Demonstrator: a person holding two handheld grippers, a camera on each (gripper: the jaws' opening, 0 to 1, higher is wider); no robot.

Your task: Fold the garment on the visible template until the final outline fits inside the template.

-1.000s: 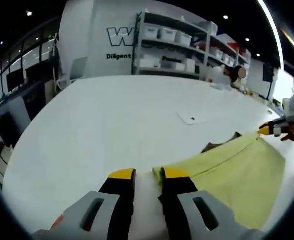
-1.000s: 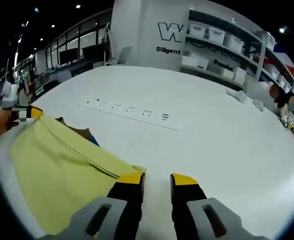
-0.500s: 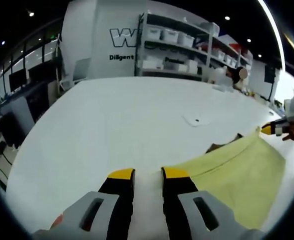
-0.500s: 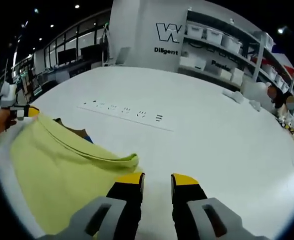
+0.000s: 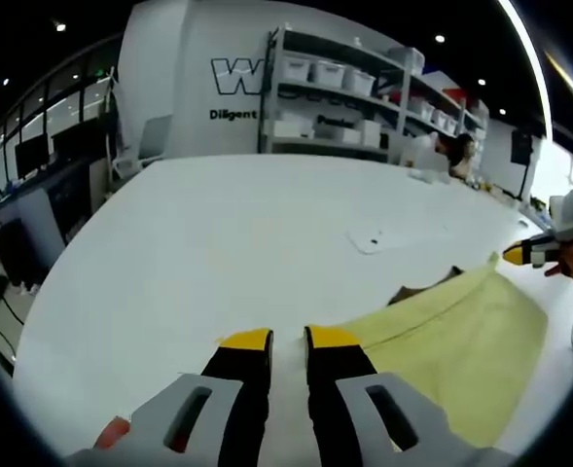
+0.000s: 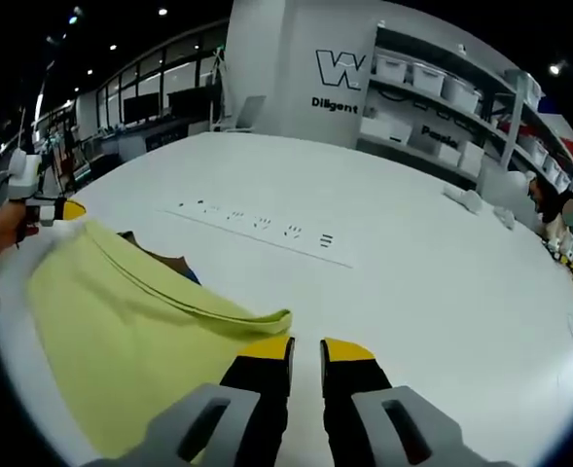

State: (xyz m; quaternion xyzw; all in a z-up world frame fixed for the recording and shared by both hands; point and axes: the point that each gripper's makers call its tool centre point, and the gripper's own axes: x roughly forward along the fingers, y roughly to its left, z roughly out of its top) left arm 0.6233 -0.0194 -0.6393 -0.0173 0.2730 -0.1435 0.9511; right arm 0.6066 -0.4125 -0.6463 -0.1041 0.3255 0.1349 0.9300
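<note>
Yellow garment (image 5: 461, 336) lies spread on white table (image 5: 218, 233), between my 2 grippers. Left gripper (image 5: 288, 339) and right gripper (image 6: 305, 345) each at garment edge, jaws nearly together; cannot tell if cloth is pinched. Template outline not discernible. Judged step: fold under way; next, carry edge across. Wall reads "W", "Diligent".

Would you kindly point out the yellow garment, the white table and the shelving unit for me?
yellow garment (image 6: 121, 321), right gripper view, on its flat middle panel.
white table (image 5: 218, 233), left gripper view, on a bare stretch of its top.
shelving unit (image 5: 330, 102), left gripper view, on its middle shelf.
</note>
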